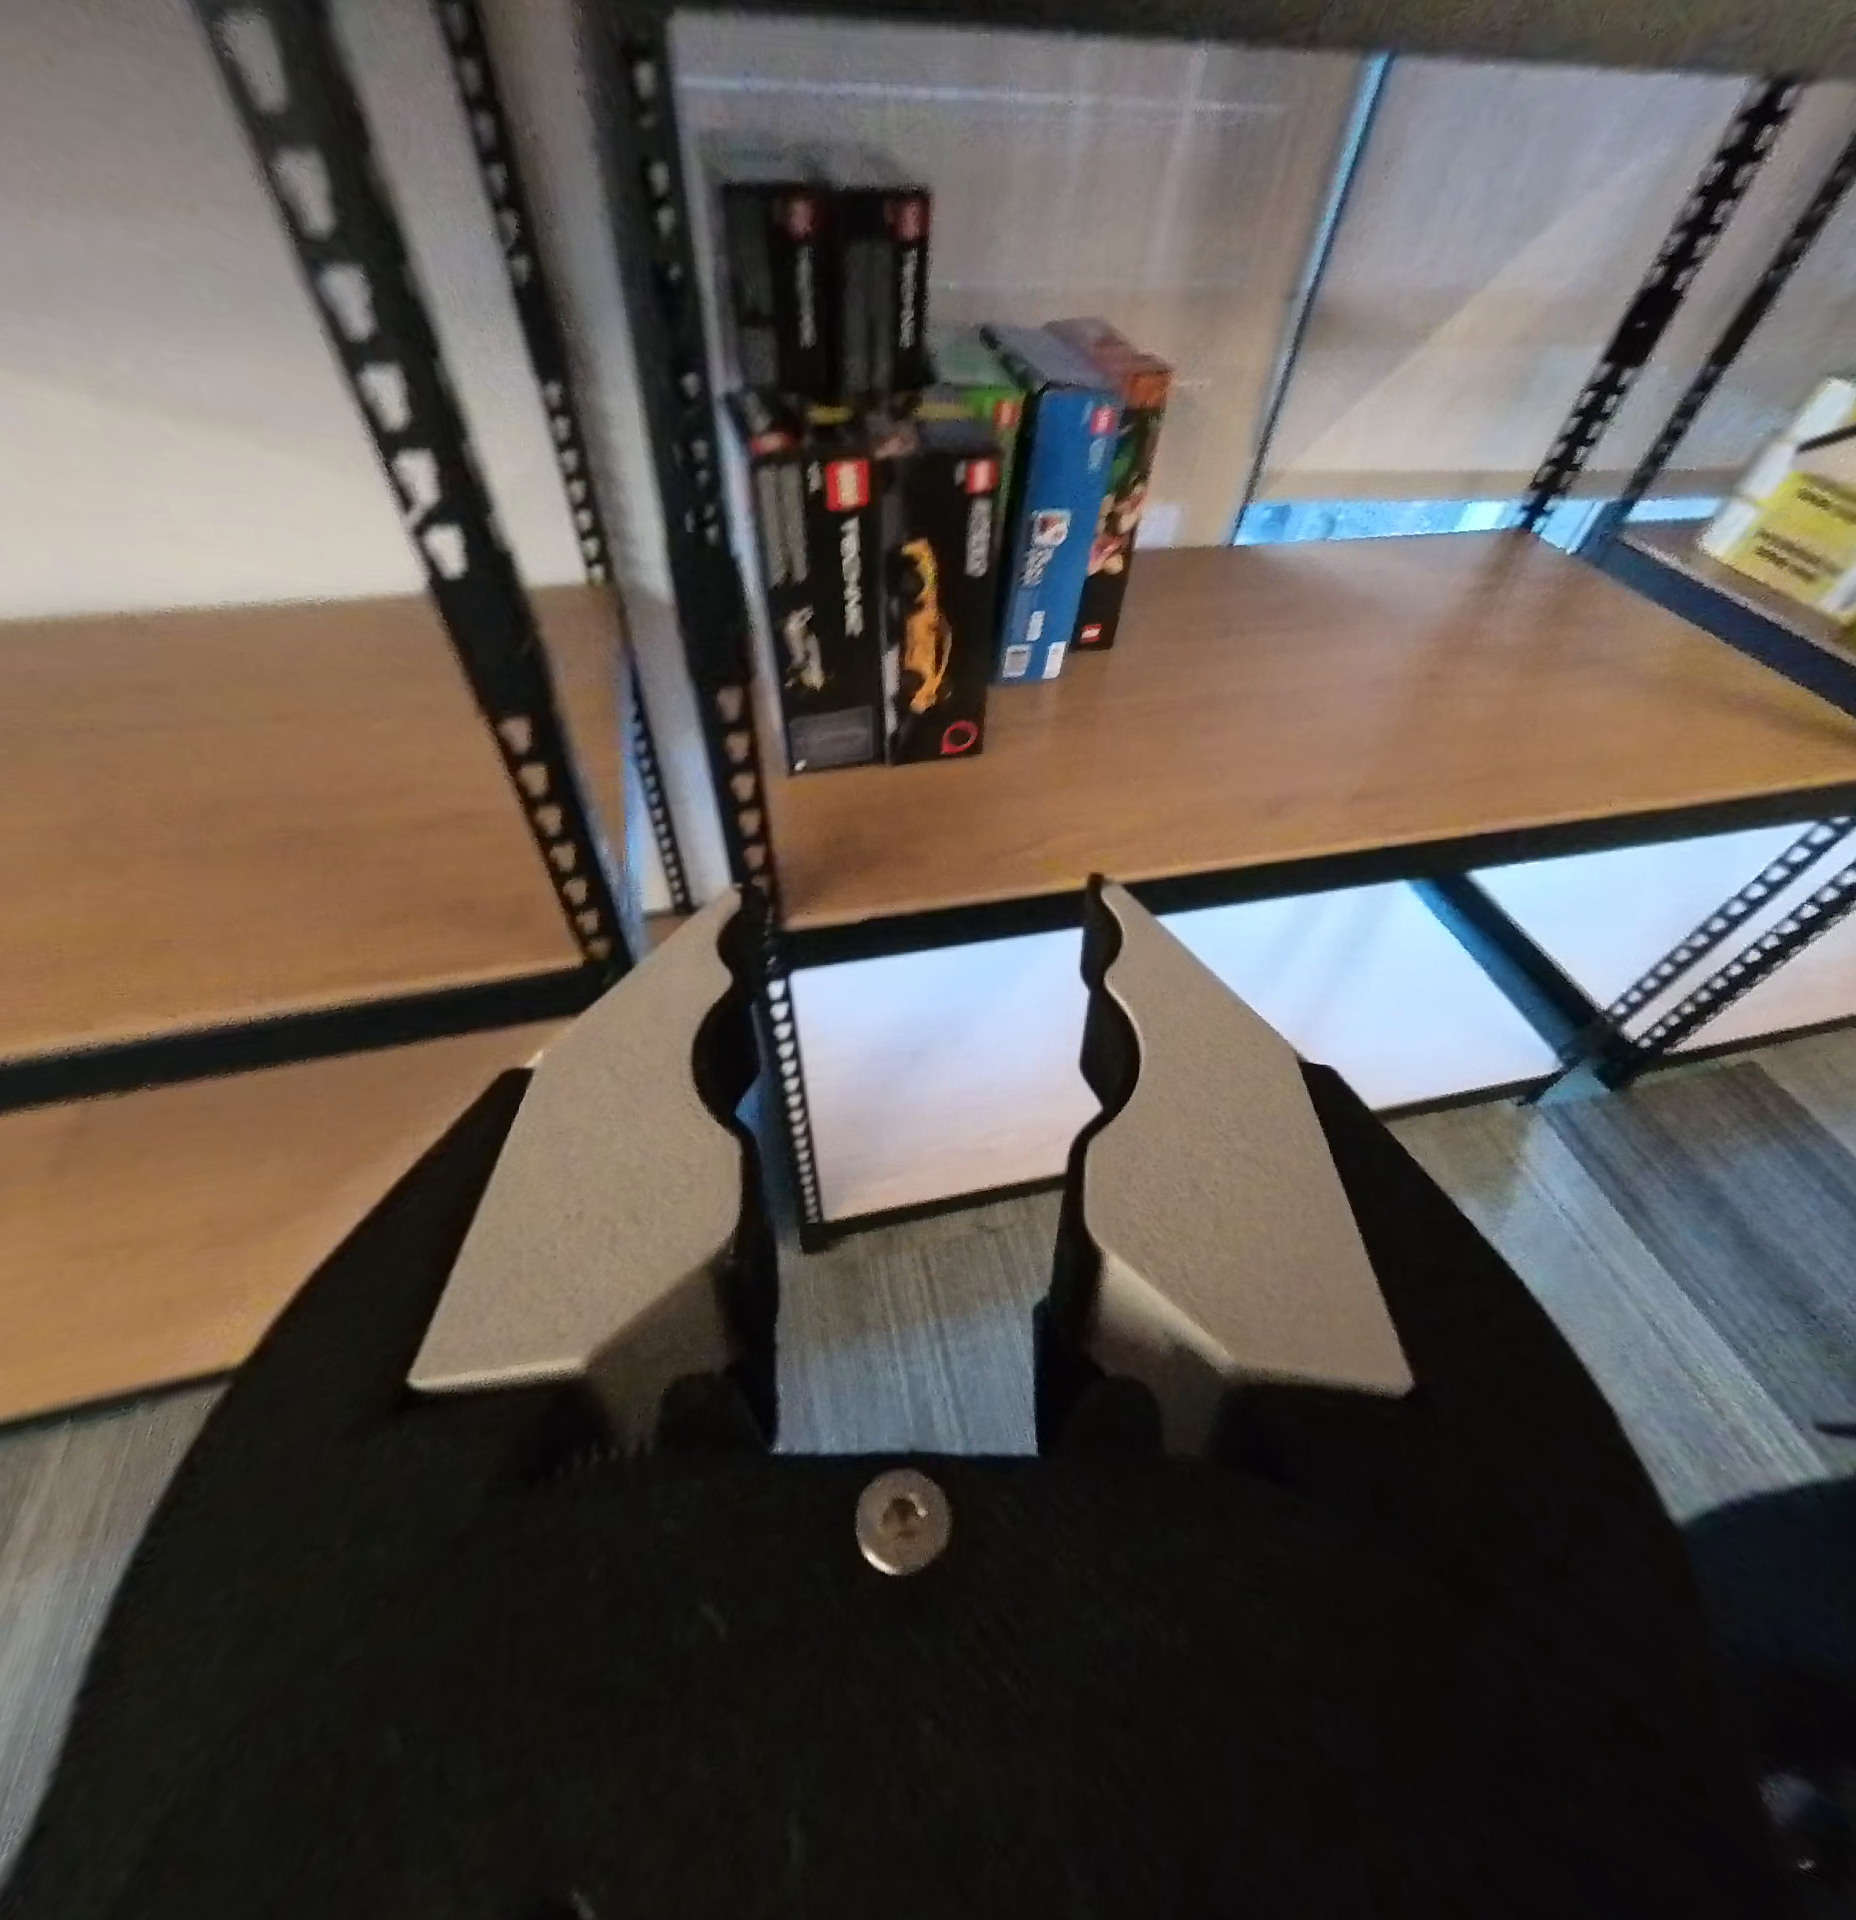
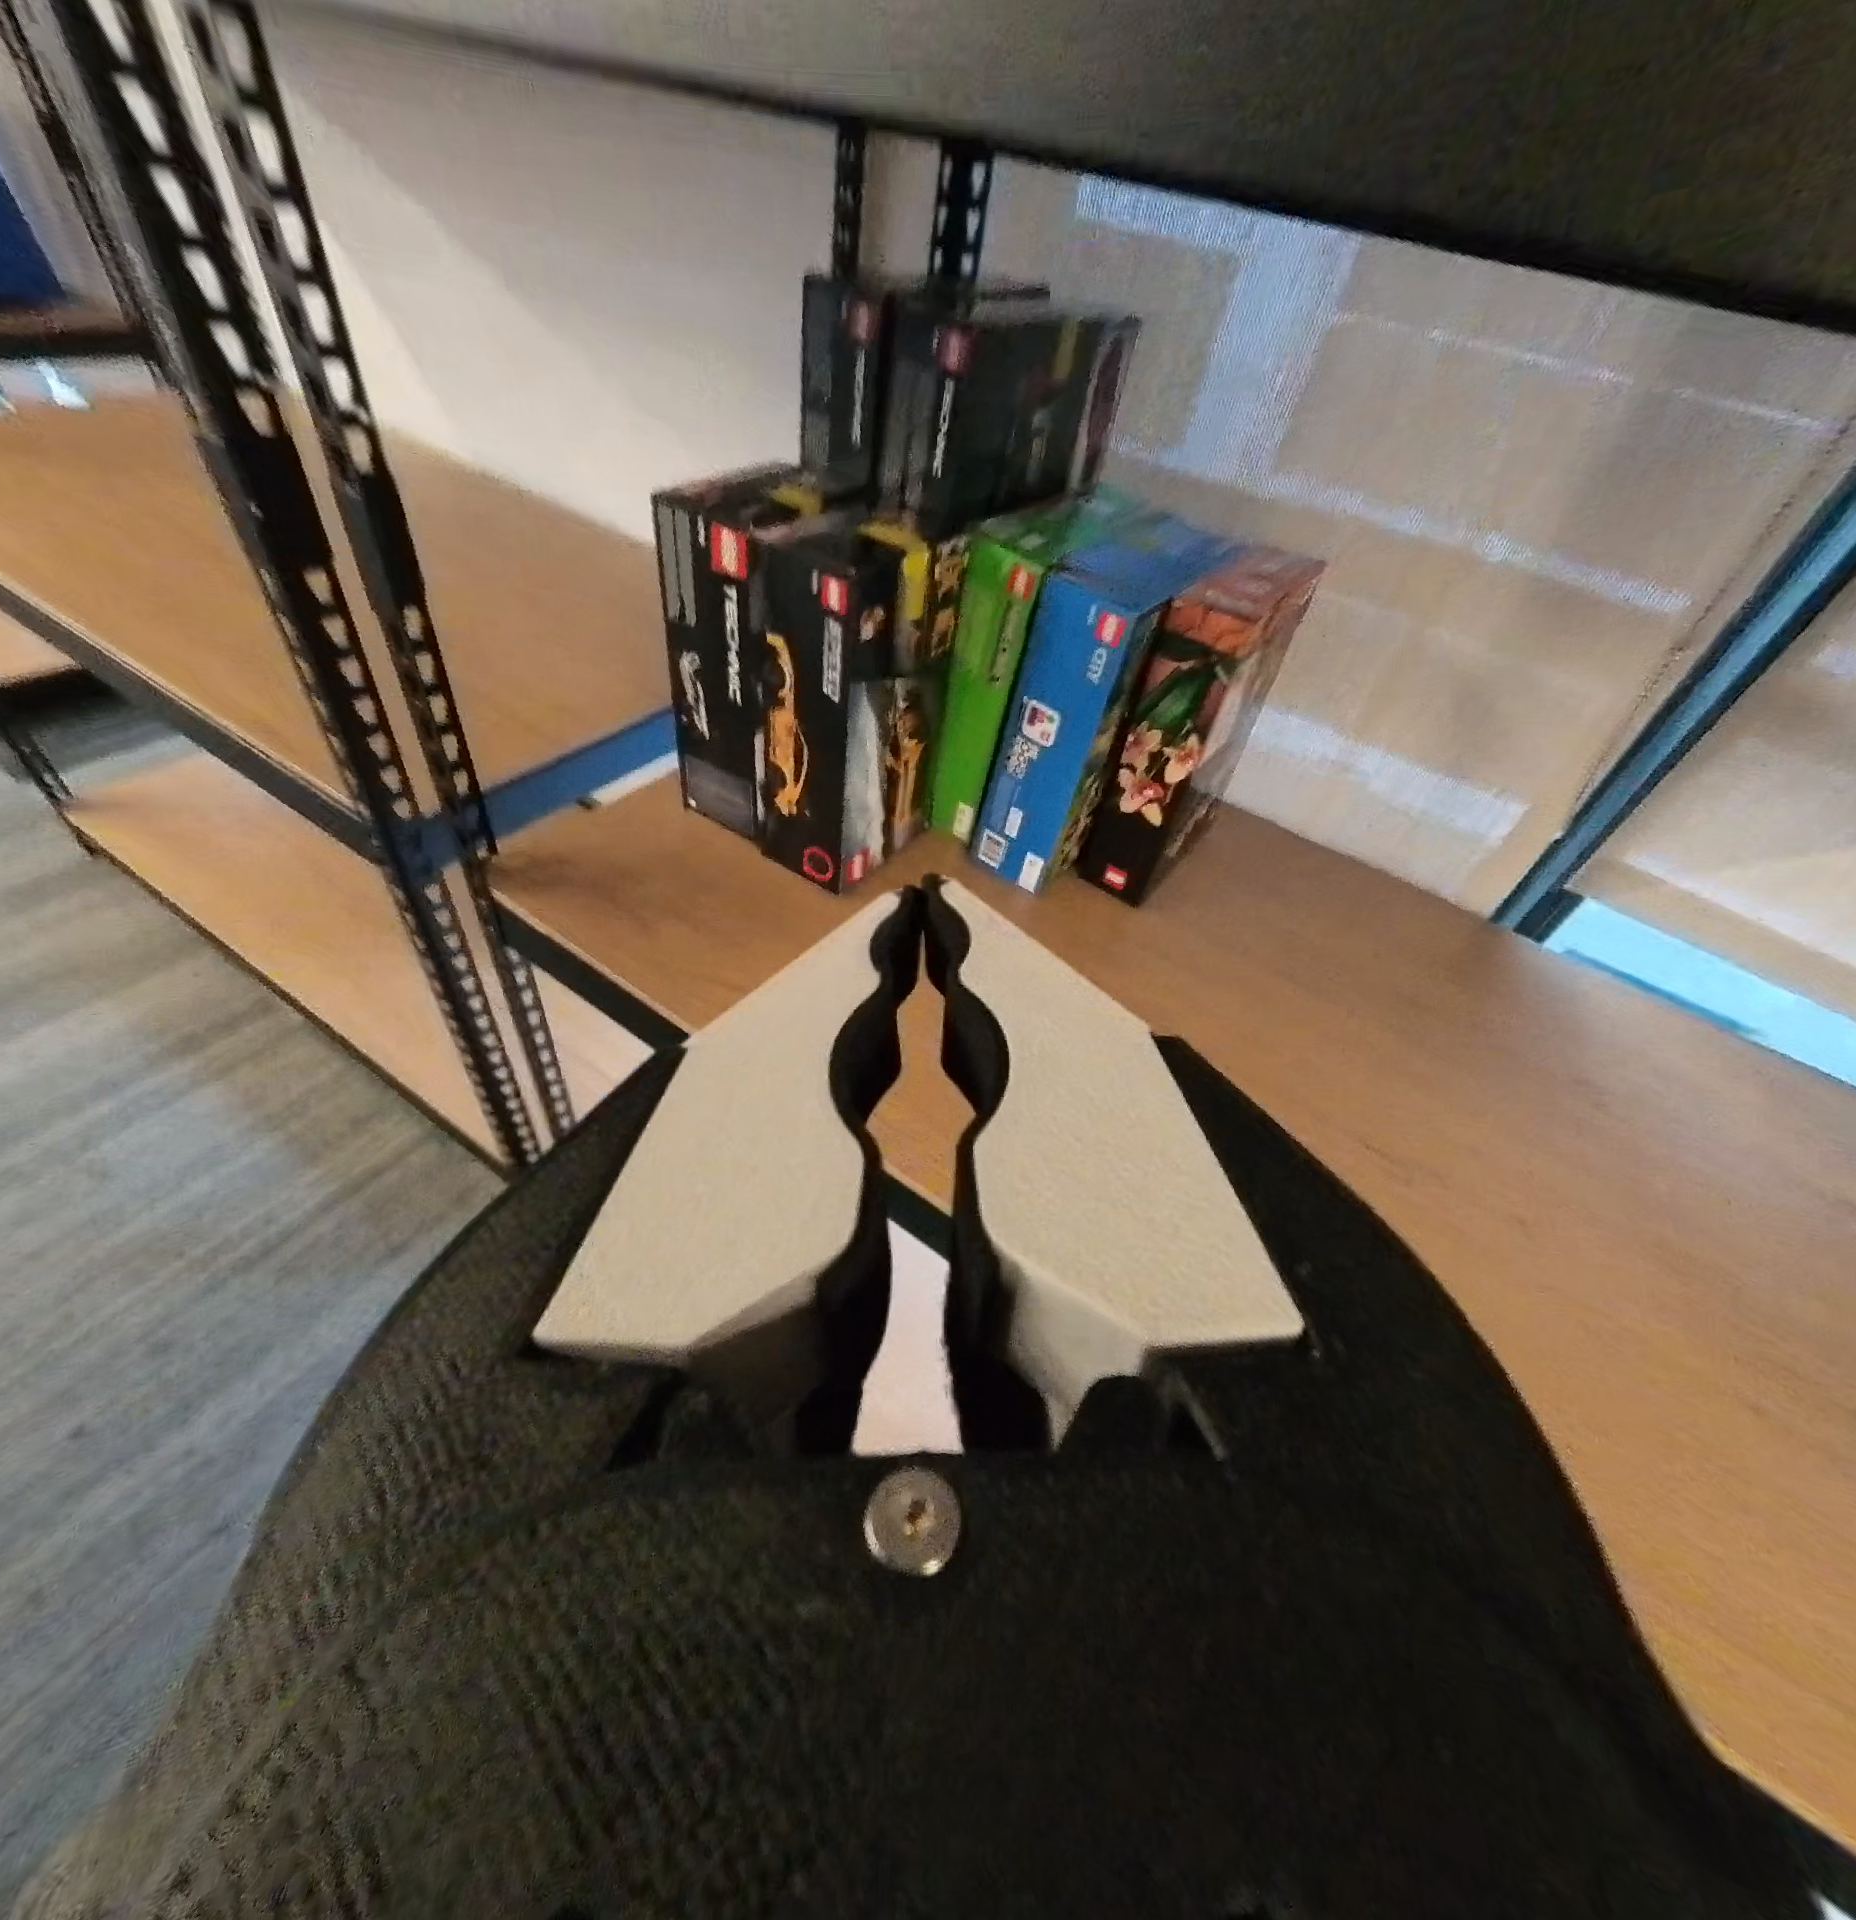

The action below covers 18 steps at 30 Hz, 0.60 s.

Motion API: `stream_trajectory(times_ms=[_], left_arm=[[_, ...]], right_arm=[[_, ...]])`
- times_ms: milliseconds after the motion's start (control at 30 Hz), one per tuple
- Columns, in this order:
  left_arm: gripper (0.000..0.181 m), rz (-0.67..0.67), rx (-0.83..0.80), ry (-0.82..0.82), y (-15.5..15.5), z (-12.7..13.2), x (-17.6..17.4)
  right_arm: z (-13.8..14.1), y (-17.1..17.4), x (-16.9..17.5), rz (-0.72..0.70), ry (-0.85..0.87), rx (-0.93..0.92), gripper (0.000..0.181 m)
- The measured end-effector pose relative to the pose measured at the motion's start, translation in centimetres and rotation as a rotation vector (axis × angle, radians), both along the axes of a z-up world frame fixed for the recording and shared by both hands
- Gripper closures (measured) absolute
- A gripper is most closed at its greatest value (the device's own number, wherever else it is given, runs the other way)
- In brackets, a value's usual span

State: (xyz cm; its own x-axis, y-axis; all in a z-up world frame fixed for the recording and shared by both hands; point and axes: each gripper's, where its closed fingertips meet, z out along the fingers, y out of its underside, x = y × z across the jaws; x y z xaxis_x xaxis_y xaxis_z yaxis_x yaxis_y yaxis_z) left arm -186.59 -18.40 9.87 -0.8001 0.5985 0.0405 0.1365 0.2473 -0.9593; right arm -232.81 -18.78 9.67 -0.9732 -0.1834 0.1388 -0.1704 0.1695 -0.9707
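The left gripper (image 1: 913,914), two grey wedge-shaped fingers on a black body, is held with its jaws spread apart and nothing between them, short of the front edge of the wood-topped shelf board (image 1: 1371,707) of a black slotted-steel rack; the right gripper (image 2: 926,883), of the same build, has its tips pressed together on nothing and hovers over the same shelf board (image 2: 1423,1091), closer in; nearest to both is a row of upright printed cardboard boxes (image 2: 965,686) standing spine-out at the back left of the shelf, beside the rack's black perforated upright post (image 1: 737,582), with two more black boxes (image 2: 945,405) stacked on top of the row; from left to right the row reads as a black box, a black box with a yellow car picture (image 2: 804,717), a green box (image 2: 981,675), a blue box (image 2: 1059,727) and a dark box with pink flowers (image 2: 1178,717); the right gripper's tips are near the row's foot but clear of it; as a judgement, such boxes are light, stiff across the spine yet easily dented, smooth-faced and somewhat slippery, and they stand packed touching one another, so an end box pinched across its narrow spine looks the easiest hold; each box bears a small red square logo and printed lettering, which is left unquoted; pale yellow-and-white cartons (image 1: 1817,499) sit on a neighbouring shelf at far right.
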Motion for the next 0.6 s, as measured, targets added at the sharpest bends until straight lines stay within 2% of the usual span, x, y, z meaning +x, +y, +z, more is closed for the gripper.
stream_trajectory(times_ms=[167, 333, 367, 433, 467, 533, 600], left_arm=[[0.122, -0.083, -0.066, 0.062, -0.5, 6.0, -9.2], [0.114, -0.091, -0.130, 0.148, 0.3, 10.3, -18.3], [0.114, -0.099, -0.141, 0.163, 0.6, 11.0, -19.8], [0.111, -0.107, -0.143, 0.182, 1.3, 12.0, -22.5], [0.108, -0.114, -0.141, 0.200, 1.6, 12.4, -23.7], [0.104, -0.124, -0.128, 0.237, 2.4, 13.3, -25.7], [0.102, -0.140, -0.125, 0.257, 3.3, 14.0, -27.2]], right_arm=[[2.6, 8.5, -6.6, 0.011, -0.039, 0.033, 0.181], [5.4, 18.8, -15.7, -0.059, -0.013, 0.068, 0.181], [6.0, 20.5, -17.1, -0.053, -0.020, 0.074, 0.177], [7.0, 23.0, -19.5, -0.053, -0.080, 0.090, 0.144], [7.1, 23.9, -20.1, -0.034, -0.109, 0.106, 0.138], [7.0, 25.4, -21.5, -0.029, -0.141, 0.140, 0.135], [6.7, 26.4, -22.4, -0.033, -0.146, 0.168, 0.149]])
